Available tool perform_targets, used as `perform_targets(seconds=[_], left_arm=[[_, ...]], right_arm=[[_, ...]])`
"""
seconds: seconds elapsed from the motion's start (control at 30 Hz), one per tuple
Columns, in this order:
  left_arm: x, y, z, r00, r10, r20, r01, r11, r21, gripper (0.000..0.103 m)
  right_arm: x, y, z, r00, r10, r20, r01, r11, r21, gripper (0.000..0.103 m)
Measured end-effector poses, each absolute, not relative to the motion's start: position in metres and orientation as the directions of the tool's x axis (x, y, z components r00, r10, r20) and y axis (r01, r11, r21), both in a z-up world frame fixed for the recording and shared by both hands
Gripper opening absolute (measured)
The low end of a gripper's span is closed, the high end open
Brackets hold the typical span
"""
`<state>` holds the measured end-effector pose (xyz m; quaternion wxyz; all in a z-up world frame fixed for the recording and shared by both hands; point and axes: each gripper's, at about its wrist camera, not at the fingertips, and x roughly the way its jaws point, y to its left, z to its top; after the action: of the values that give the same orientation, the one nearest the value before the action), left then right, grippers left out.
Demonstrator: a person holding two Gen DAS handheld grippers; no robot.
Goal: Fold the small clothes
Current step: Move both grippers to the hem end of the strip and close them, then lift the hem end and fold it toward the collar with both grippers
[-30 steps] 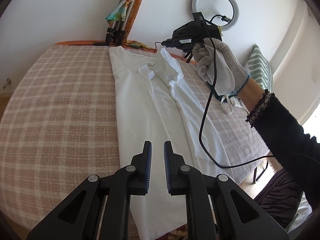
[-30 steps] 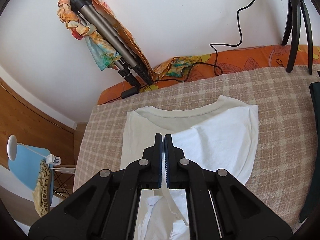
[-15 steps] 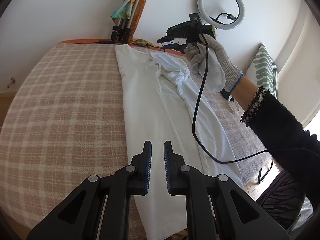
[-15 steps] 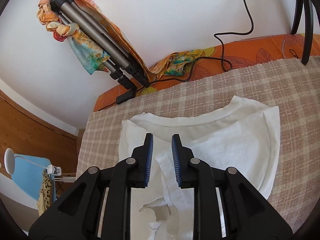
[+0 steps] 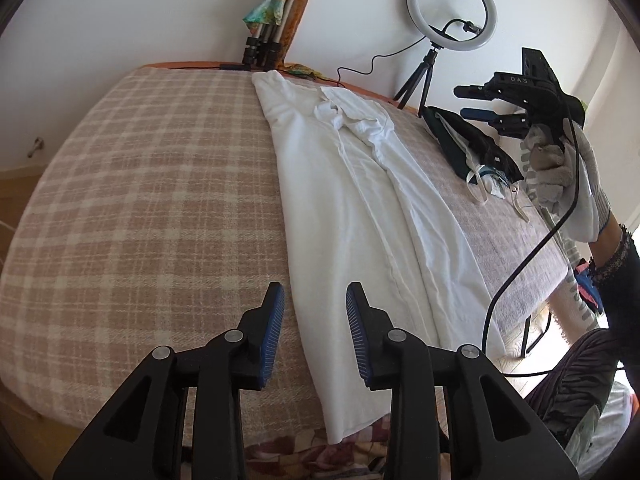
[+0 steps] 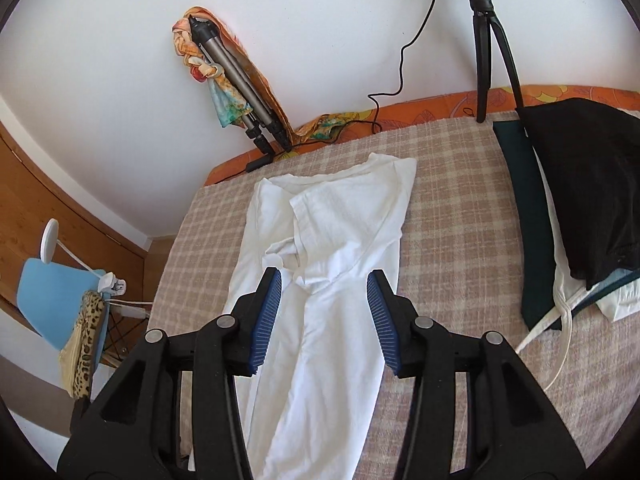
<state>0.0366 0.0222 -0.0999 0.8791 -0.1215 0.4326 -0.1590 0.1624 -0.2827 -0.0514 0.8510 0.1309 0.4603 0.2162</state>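
Observation:
A white T-shirt (image 5: 360,208) lies lengthwise on the checked bedcover (image 5: 140,200), both long sides folded inward into a narrow strip, its collar (image 6: 340,174) at the far end. My left gripper (image 5: 315,292) hovers above the shirt's near left edge, its jaws opening with nothing between them. My right gripper (image 6: 324,280) hangs above the shirt's middle, its jaws opening and empty, the folded sleeve (image 6: 320,236) lying beyond its tips. In the left wrist view the right gripper (image 5: 476,102) is held up at the far right by a gloved hand (image 5: 568,184).
A pile of dark clothes (image 6: 580,200) with white straps lies to the shirt's right. A ring light (image 5: 452,8) on a small tripod and a folded tripod (image 6: 236,80) wrapped in a scarf stand by the wall. A black cable (image 5: 520,264) hangs from the right gripper.
The right gripper let go of the folded sleeve, opened and drew back to the right, away from the collar. The sleeve now lies flat on the shirt. The left gripper's jaws have parted.

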Motion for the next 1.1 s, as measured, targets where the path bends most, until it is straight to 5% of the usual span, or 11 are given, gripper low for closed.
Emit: perform_targets(seconds=[0.37, 0.9, 0.97, 1.03, 1.1], left_arm=[[0.005, 0.007, -0.114, 0.499, -0.443, -0.745, 0.198, 0.895, -0.399, 0.030], [-0.006, 0.016, -0.133, 0.438, -0.506, -0.743, 0.143, 0.855, -0.498, 0.027], [-0.006, 0.016, -0.133, 0.439, -0.508, -0.741, 0.148, 0.855, -0.498, 0.017], [-0.004, 0.016, -0.133, 0.437, -0.516, -0.737, 0.148, 0.850, -0.506, 0.012], [-0.003, 0.015, -0.134, 0.441, -0.523, -0.730, 0.150, 0.844, -0.514, 0.005]], right_arm=[[-0.010, -0.287, -0.154, 0.280, 0.519, -0.808, -0.309, 0.845, 0.436, 0.047], [-0.050, -0.291, -0.180, 0.190, 0.585, -0.788, -0.251, 0.805, 0.537, 0.046], [-0.050, -0.292, -0.185, 0.171, 0.597, -0.784, -0.241, 0.797, 0.554, 0.046], [-0.051, -0.292, -0.191, 0.153, 0.592, -0.792, -0.238, 0.799, 0.552, 0.040], [-0.050, -0.289, -0.198, 0.124, 0.607, -0.785, -0.235, 0.787, 0.571, 0.007]])
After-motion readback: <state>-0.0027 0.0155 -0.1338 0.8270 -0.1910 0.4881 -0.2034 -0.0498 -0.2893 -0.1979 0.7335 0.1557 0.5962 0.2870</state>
